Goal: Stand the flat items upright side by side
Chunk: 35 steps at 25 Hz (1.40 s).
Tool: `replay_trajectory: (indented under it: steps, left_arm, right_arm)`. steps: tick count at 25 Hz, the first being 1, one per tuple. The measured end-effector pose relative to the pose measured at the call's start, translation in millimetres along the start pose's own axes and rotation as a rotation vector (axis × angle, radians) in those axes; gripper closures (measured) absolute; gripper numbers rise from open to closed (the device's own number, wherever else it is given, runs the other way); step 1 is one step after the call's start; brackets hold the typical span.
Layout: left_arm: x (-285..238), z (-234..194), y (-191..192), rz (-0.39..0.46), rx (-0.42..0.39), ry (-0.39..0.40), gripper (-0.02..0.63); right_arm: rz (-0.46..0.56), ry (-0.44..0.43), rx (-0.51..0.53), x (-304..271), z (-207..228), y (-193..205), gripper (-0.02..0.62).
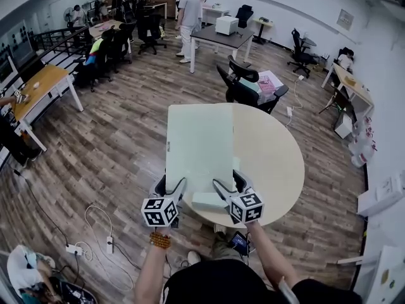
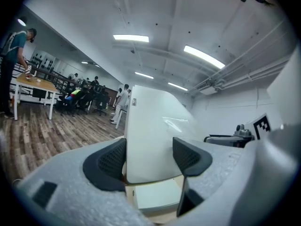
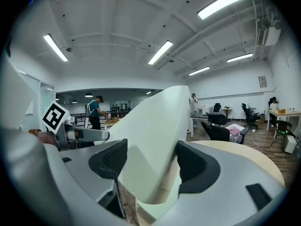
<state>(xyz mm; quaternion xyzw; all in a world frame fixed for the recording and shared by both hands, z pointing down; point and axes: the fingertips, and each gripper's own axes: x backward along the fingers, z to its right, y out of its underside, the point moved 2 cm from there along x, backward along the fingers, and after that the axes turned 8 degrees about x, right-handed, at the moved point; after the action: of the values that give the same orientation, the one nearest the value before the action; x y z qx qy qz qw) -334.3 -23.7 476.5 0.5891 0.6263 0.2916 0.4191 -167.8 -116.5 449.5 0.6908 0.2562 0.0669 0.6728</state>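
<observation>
A large pale flat box (image 1: 199, 141) is tipped up over the round beige table (image 1: 272, 157), rising high in front of both gripper views. My left gripper (image 1: 172, 183) is shut on its near left corner, the box (image 2: 150, 121) filling the gap between the pads. On the near right corner my right gripper (image 1: 228, 181) is shut in the same way, the box (image 3: 155, 126) slanting up between its pads. A second, smaller flat box (image 1: 207, 201) lies flat on the table's near edge between the two grippers, and shows below the big box (image 2: 157, 196).
Black office chairs (image 1: 247, 87) stand just past the table's far edge. Desks and several people fill the back of the room. A power strip and cables (image 1: 88, 242) lie on the wooden floor at the near left.
</observation>
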Motion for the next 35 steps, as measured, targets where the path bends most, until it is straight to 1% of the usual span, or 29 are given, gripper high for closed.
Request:
replay_trajectory:
  steps: [10, 19, 26, 35]
  left_arm:
    - [-21.8, 9.7, 8.8, -0.008, -0.002, 0.017, 0.299]
    - [-36.0, 14.6, 19.9, -0.028, -0.003, 0.013, 0.299]
    - [-42.5, 19.3, 33.4, -0.052, -0.006, 0.012, 0.301]
    - [-44.3, 10.1, 56.0, -0.097, -0.003, 0.004, 0.301]
  right_arm:
    - [-0.016, 0.014, -0.010, 1.7, 21.9, 10.7, 0.262]
    - [-0.033, 0.016, -0.037, 2.4, 36.1, 24.0, 0.262]
    - [-0.057, 0.018, -0.071, 6.6, 44.0, 40.1, 0.262]
    - [-0.086, 0.022, -0.128, 6.1, 40.0, 69.1, 0.264]
